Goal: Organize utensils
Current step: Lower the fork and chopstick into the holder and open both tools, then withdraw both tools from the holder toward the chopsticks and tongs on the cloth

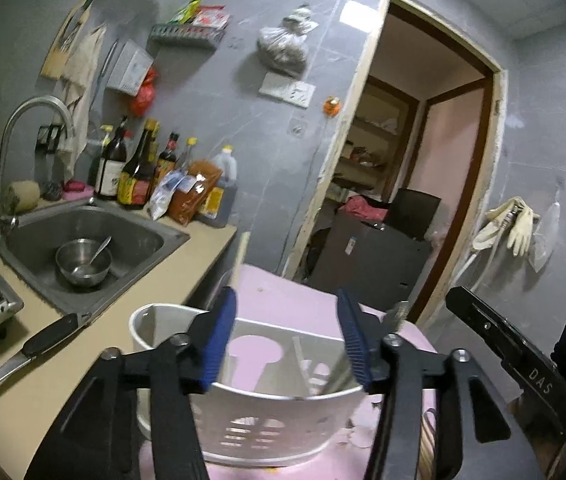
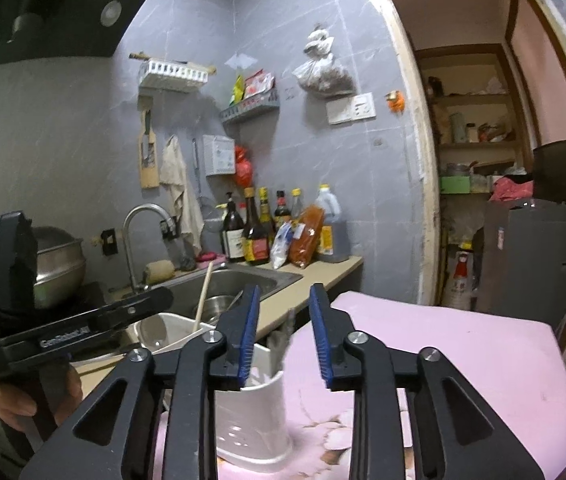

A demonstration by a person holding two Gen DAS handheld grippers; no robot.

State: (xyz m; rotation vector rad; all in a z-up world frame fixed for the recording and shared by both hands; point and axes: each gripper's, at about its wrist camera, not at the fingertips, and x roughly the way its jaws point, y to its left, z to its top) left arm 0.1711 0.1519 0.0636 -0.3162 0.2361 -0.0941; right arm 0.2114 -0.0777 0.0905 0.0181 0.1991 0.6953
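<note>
Flanking one white caddy point(image 1: 283, 432), two parted grippers point(image 1: 287, 344).

White utensil holder point(image 1: 267, 420) with slotted cutouts. Pink cloth point(image 2: 463, 364) with pale floral print. Blue ribbed pads point(image 1: 221, 344) on black left gripper point(image 1: 289, 344); same blue on black right gripper point(image 2: 285, 336). Beige counter point(image 1: 43, 384), steel-grey sink point(image 1: 143, 236), grey marbled wall tiles point(image 2: 283, 20). Black-handled knife point(image 1: 49, 334).

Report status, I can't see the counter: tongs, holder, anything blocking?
Left tongs open over white utensil holder, right tongs open, both empty. Knife on counter. Nothing blocking.
</note>
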